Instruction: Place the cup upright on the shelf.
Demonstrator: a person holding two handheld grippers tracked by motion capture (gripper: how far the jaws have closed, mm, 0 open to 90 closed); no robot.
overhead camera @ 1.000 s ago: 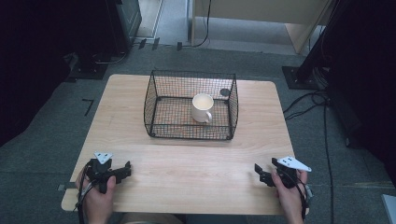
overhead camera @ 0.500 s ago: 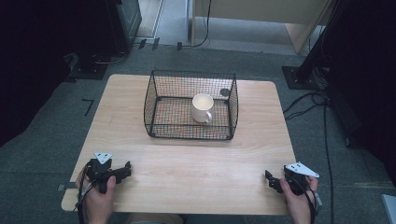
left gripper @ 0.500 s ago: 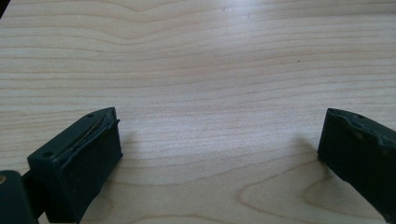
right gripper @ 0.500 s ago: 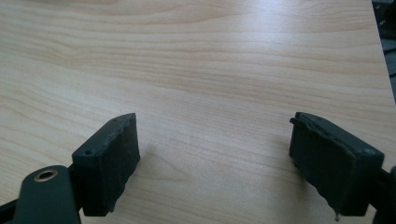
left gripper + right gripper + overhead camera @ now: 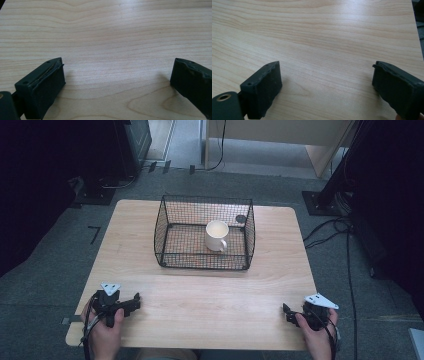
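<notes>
Left gripper (image 5: 131, 302) held in the left hand (image 5: 104, 335) near the front left corner of the table (image 5: 200, 310), jaws spread wide with nothing between them. Same wide gap seen along the left gripper (image 5: 117, 82) in its own view: two black pads (image 5: 47, 85) low over bare wood grain (image 5: 107, 37), nothing clasped. Grey three-cornered plate (image 5: 110, 288) on top, cable (image 5: 88, 330) trailing back past the wrist.

Right gripper (image 5: 289, 313) held in the right hand (image 5: 317, 340) near the front right corner, jaws likewise far apart and empty. Confirmed along the right gripper (image 5: 325, 86) in its own view: pads (image 5: 263, 87) well separated above plain tabletop, right edge of the table (image 5: 415, 37) visible at the upper right. Grey plate (image 5: 321, 300) on top of this one too.

Further out, a black wire basket (image 5: 172, 232) at the middle of the table toward the far edge, well apart from both grippers. Inside it, a white mug (image 5: 217, 236) upright, right of centre, handle turned toward the front right. A small dark round object (image 5: 241, 219) at the basket's far right corner; too small to identify.

Beyond the table, grey floor (image 5: 45, 270), black cables (image 5: 345, 250) on the right, dark equipment (image 5: 135, 145) at the far left.
</notes>
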